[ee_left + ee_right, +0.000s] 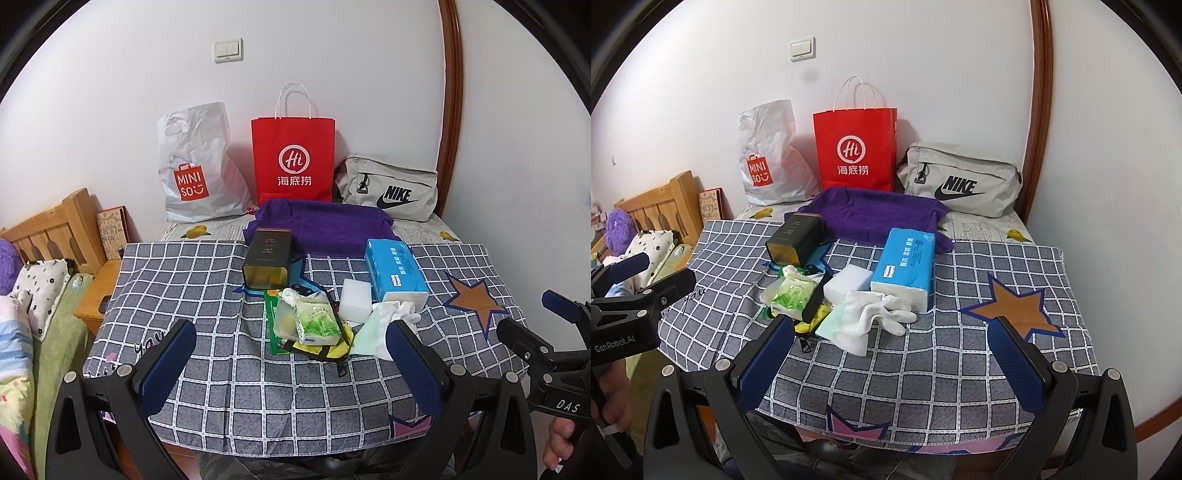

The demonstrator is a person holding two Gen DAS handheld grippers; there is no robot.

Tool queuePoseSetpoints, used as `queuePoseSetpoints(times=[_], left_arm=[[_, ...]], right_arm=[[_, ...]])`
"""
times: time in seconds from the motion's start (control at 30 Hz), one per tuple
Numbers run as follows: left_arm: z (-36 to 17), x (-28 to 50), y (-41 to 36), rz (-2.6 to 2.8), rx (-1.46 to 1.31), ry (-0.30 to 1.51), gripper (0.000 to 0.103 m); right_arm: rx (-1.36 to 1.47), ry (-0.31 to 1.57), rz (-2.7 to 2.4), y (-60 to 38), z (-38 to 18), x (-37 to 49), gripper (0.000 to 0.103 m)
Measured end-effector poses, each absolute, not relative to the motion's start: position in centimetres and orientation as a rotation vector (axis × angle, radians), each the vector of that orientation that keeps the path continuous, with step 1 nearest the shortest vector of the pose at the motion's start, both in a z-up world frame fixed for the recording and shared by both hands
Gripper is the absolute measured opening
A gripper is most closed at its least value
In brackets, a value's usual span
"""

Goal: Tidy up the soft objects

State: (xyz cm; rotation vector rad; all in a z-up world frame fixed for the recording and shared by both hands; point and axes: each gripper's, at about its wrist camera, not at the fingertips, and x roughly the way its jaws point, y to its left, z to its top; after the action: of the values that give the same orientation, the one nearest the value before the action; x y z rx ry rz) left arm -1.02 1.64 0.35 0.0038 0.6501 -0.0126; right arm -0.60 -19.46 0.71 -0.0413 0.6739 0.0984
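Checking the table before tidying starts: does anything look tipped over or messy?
Yes. The dark tin lies on its side, open end facing forward, and the white gloves sit crumpled beside the tissue pack.

**Room around the table**

A white light switch [228, 50] is sitting high on the pale wall, and a curved brown wooden door frame [452, 110] is running up the right side. A grey checked cloth [221, 369] with star patches is covering the table, overlapping a fruit-printed sheet [207, 230] behind it. A dark tin [267, 258] is lying on its side on the cloth, its open end facing the cameras. To the left, a pale wooden headboard [51, 225] is standing by the wall with a patterned notebook [110, 232] leaning upright just beside it, above a low wooden nightstand [99, 291]. A spotted white pillow [44, 291] is resting near a purple plush toy [617, 229].
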Motion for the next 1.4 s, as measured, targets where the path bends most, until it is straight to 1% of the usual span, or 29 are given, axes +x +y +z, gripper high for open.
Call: queuePoseSetpoints(times=[0.27,0.57,0.83,1.07,1.3,1.4], left_arm=[[-0.9,0.2,2.5,-0.048,-0.026,0.673,0.103],[-4.8,3.5,3.0,-0.044,-0.017,0.702,0.103],[-8.9,7.4,1.8,-0.088,0.007,0.780,0.101],[-11.1,11.1,0.3,-0.089,0.047,0.821,0.101],[-14.2,15.3,-1.1,-0.039,0.105,0.925,0.101],[-15.2,16.0,-0.5,-0.005,0.139,0.955,0.101]], right_arm=[[-0.046,0.667,0.079,-19.8,0.4,-0.1,0.103],[-0.034,0.737,0.086,-20.0,-2.2,2.1,0.103],[-0.036,0.778,0.083,-20.3,-4.8,4.3,0.102],[-0.022,0.836,0.087,-20.8,-7.4,6.1,0.102],[-0.019,0.909,0.097,-20.9,-9.7,7.9,0.102],[-0.014,0.924,0.107,-20.8,-10.1,8.6,0.102]])
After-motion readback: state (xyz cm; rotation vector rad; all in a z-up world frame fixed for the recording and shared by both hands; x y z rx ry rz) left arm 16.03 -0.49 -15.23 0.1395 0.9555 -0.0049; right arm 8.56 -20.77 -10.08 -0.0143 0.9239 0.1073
